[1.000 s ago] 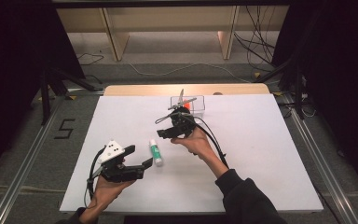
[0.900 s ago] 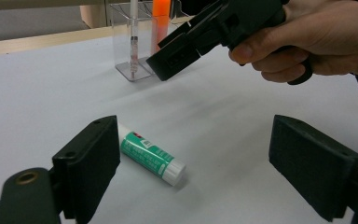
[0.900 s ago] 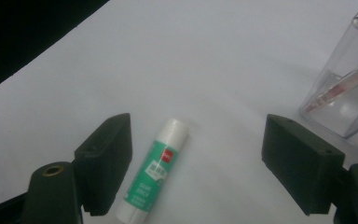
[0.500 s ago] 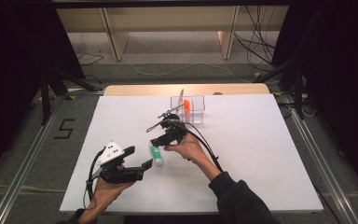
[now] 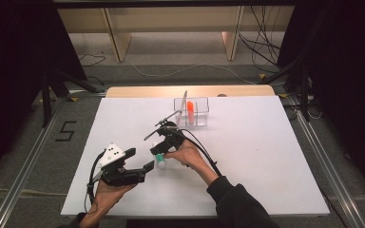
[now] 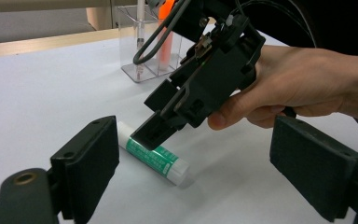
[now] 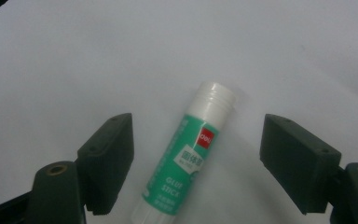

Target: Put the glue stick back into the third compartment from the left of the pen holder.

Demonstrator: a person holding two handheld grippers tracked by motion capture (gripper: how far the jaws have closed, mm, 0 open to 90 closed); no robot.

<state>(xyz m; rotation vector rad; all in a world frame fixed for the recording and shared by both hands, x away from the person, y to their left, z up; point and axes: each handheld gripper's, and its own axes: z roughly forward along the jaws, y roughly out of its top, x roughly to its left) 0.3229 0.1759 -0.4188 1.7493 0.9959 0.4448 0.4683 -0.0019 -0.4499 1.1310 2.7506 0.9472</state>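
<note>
A green and white glue stick (image 5: 160, 162) lies flat on the white table (image 5: 247, 156). My right gripper (image 5: 157, 152) hangs just over it, open, one jaw on each side of the tube and neither touching. Looking down its own jaws, the right gripper (image 7: 198, 125) has the glue stick (image 7: 186, 158) lying lengthwise between them, white cap pointing away. My left gripper (image 5: 139, 160) rests open a little to the near left, empty. The left gripper (image 6: 196, 130) faces the glue stick (image 6: 154, 157) and the right gripper (image 6: 168, 126) tilted down onto it.
A clear divided holder (image 5: 192, 114) stands at the back middle of the table, holding an orange marker (image 5: 189, 109) and a thin pale stick (image 5: 185, 101). A wooden strip (image 5: 190, 90) edges the far side. Metal rails run along both sides of the table.
My right gripper has come from beside the clear holder toward the near left and lowered over the glue stick. The left gripper and the glue stick have stayed put.
</note>
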